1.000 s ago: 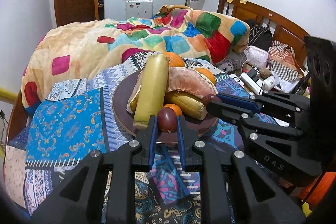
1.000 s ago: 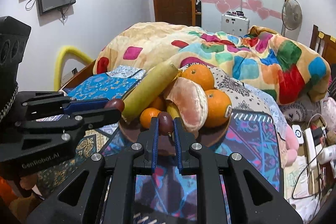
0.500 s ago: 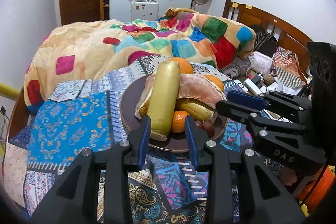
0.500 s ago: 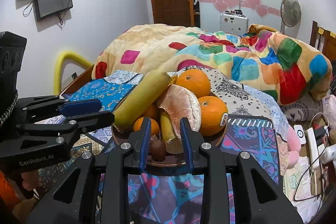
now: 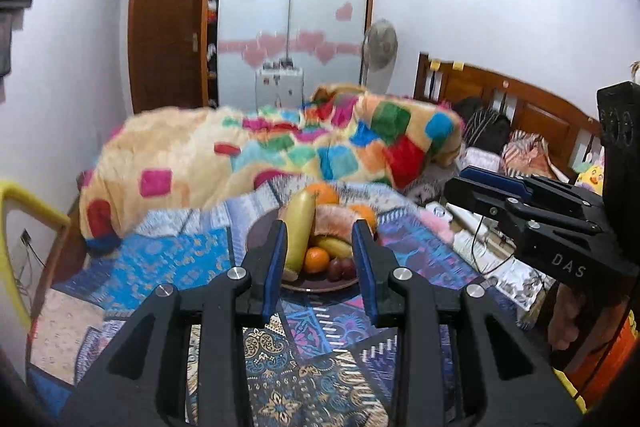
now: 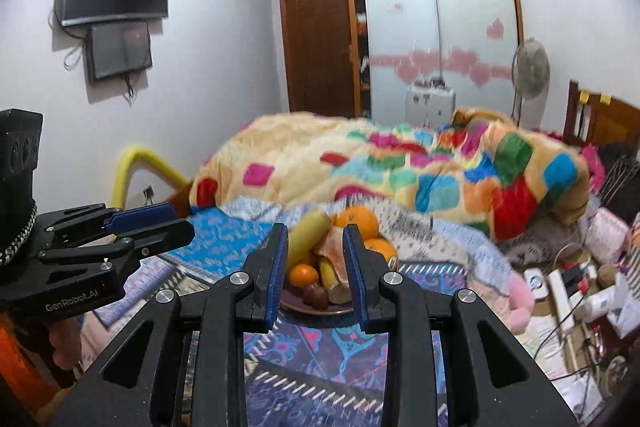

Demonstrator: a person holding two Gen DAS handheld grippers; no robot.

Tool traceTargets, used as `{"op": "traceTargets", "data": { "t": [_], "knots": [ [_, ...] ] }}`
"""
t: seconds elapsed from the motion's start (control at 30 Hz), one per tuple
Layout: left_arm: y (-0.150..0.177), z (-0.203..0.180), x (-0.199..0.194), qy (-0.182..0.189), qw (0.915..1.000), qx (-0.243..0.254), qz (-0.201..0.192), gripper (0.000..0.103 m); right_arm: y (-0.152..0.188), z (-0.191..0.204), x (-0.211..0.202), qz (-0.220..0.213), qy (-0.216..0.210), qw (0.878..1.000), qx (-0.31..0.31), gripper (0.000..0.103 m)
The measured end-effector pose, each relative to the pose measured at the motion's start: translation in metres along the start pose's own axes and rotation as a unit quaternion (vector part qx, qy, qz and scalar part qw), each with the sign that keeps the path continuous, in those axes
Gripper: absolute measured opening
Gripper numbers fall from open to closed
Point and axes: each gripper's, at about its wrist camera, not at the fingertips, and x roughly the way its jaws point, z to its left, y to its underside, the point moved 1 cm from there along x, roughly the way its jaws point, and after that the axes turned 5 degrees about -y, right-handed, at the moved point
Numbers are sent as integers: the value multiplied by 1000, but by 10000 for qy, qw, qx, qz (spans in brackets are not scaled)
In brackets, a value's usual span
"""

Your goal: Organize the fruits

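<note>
A dark plate [image 5: 320, 286] of fruit sits on the patterned bedspread, some way beyond both grippers. It holds a long yellow fruit [image 5: 301, 227], oranges [image 5: 323, 191], a peeled pomelo [image 5: 334, 221], a banana [image 5: 335, 246], a small orange [image 5: 317, 259] and two dark round fruits [image 5: 339, 268] at its front edge. My left gripper [image 5: 320, 223] hangs open and empty, raised back from the plate. My right gripper [image 6: 315, 227] is also open with nothing in it, and the dark fruits [image 6: 314, 294] lie on the plate [image 6: 316, 311] below it.
A colourful patchwork duvet [image 5: 280, 155] is heaped behind the plate. Power strips, cables and small items [image 6: 568, 287] clutter the bed's right side by the wooden headboard [image 5: 520, 99]. A yellow padded rail [image 6: 132, 163] stands at the left. A wardrobe and a fan stand at the far wall.
Both grippers were shut on a dark fruit at the plate's front. Both have opened, left the fruits on the plate, and drawn back and upward.
</note>
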Motion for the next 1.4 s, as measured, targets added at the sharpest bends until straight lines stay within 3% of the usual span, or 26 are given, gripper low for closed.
{"op": "traceTargets", "data": {
  "t": [0.1, 0.17, 0.27, 0.37, 0.5, 0.57, 0.67, 0.77, 1.4],
  "knots": [
    [-6, -7, -35, -192, 9988, 43, -441, 46, -7, 11, -27, -247, 60, 9997, -68, 33],
    [-7, -11, -55, -254, 9974, 57, -674, 51, -9, 17, -43, -423, 128, 9990, -86, 46],
    [-7, -13, -81, -262, 9957, 25, -883, 59, -12, 27, -64, -664, 312, 9972, -155, 46],
    [-6, -12, -98, -241, 9949, -47, -979, 64, -13, 37, -84, -905, 343, 9952, -143, 58],
    [0, -13, -117, -375, 9924, -45, -1173, 83, -9, 48, -101, -1191, 478, 9915, -215, 70],
    [4, -14, -124, -405, 9918, -63, -1210, 85, -5, 53, -106, -1298, 533, 9899, -201, 86],
    [9, -14, -131, -444, 9915, -102, -1221, 92, 0, 57, -111, -1401, 633, 9879, -187, 90],
    [14, -12, -138, -515, 9906, -147, -1258, 97, 6, 58, -116, -1464, 735, 9864, -151, 102],
    [26, -12, -155, -719, 9874, -95, -1409, 102, 15, 63, -127, -1468, 779, 9860, -120, 103]
  ]
}}
